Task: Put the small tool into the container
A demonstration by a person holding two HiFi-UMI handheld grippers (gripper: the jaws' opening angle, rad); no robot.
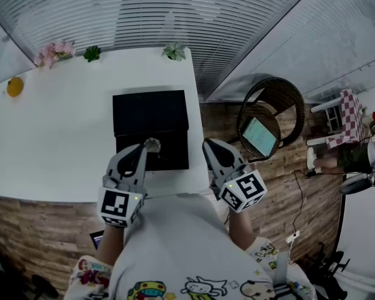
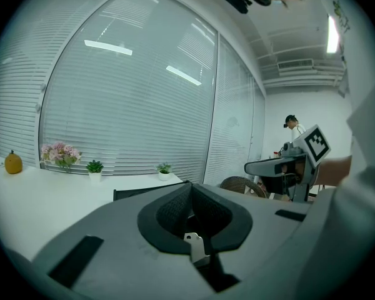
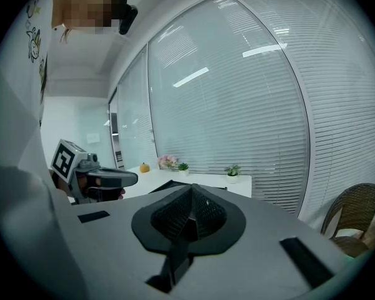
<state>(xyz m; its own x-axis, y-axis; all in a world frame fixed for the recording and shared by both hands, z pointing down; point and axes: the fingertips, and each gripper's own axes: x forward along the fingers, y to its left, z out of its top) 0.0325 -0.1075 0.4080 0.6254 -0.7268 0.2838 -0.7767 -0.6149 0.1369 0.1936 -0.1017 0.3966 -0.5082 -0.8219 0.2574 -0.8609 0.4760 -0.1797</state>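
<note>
Claws, two. Your left claw (image 1: 147, 147) is clamped on the small tool (image 2: 195, 245) — a pale metal piece poking out between its jaws — held over the open black container (image 1: 150, 112) on the white surface (image 1: 50, 142). Your right claw (image 1: 210, 149) is closed on nothing, just right of the container.

The white counter (image 1: 62, 149) is carrying an open black container (image 1: 151, 120) at its near right part. Pink flowers (image 1: 55, 52), a plant (image 1: 92, 53) and a second plant (image 1: 175, 51) are standing along the far edge, and a yellow fruit (image 1: 14, 87) is sitting at the left.
</note>
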